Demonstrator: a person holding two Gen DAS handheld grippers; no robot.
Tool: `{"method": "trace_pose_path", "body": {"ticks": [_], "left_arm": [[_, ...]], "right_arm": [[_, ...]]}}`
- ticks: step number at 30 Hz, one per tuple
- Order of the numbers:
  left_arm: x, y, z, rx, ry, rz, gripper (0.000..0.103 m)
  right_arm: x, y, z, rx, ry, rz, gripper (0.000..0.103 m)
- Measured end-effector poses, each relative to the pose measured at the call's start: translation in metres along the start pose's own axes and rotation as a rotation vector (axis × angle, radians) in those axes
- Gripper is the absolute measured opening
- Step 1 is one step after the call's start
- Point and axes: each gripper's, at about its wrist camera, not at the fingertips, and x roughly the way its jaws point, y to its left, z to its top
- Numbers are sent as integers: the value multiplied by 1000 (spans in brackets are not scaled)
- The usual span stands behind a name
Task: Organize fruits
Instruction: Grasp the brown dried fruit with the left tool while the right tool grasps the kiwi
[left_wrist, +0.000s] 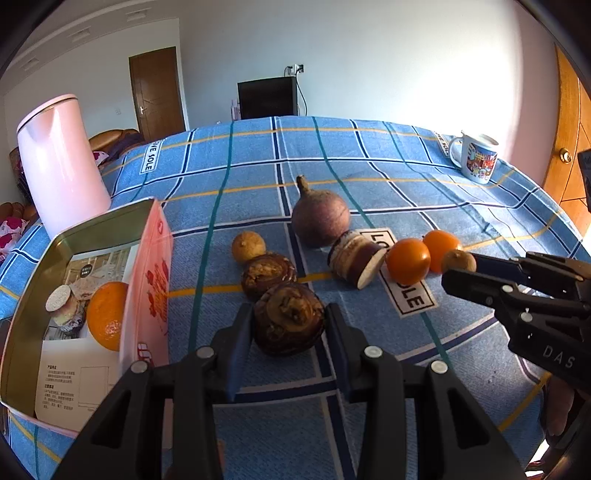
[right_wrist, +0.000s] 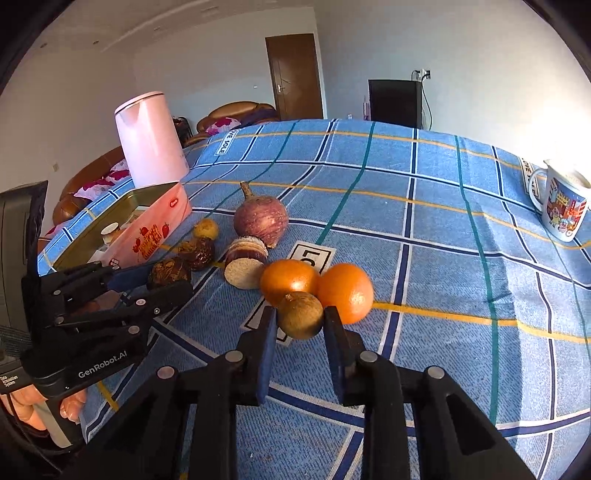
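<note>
Fingers of left gripper (left_wrist: 288, 325) pinch a dark brown shrivelled fruit (left_wrist: 288, 319) from both sides, pads against it, fruit resting on the blue checked cloth (left_wrist: 388, 177) of the worktop. Fingers of right gripper (right_wrist: 300, 321) clamp a small brown-green round fruit (right_wrist: 301, 314), pads touching both sides, low over the cloth. Just behind that fruit, two oranges (right_wrist: 345, 291) side by side, touching. Left of them a cut root piece (right_wrist: 245, 264) with pale cut face toward camera, and behind it a purple turnip-like bulb (right_wrist: 261, 218), stem end up. Second dark shrivelled fruit (left_wrist: 267, 275) lies just behind the one the left gripper holds, then a small yellowish fruit (left_wrist: 248, 246) beyond it. Open tin box (left_wrist: 35, 310) at left edge of worktop, pink side wall, holds one orange (left_wrist: 107, 314), another cut root piece (left_wrist: 64, 308) and a printed leaflet. Pink kettle (left_wrist: 61, 162) stands behind the box. Printed mug (left_wrist: 476, 157) far right, well apart from the fruit.
</note>
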Motion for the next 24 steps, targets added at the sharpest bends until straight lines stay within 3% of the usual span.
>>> {"method": "trace_pose_path", "body": {"ticks": [24], "left_arm": [[-27, -4, -6, 17, -179, 72, 41]], "right_arm": [[-37, 13, -6, -65, -223, -59, 27]]}}
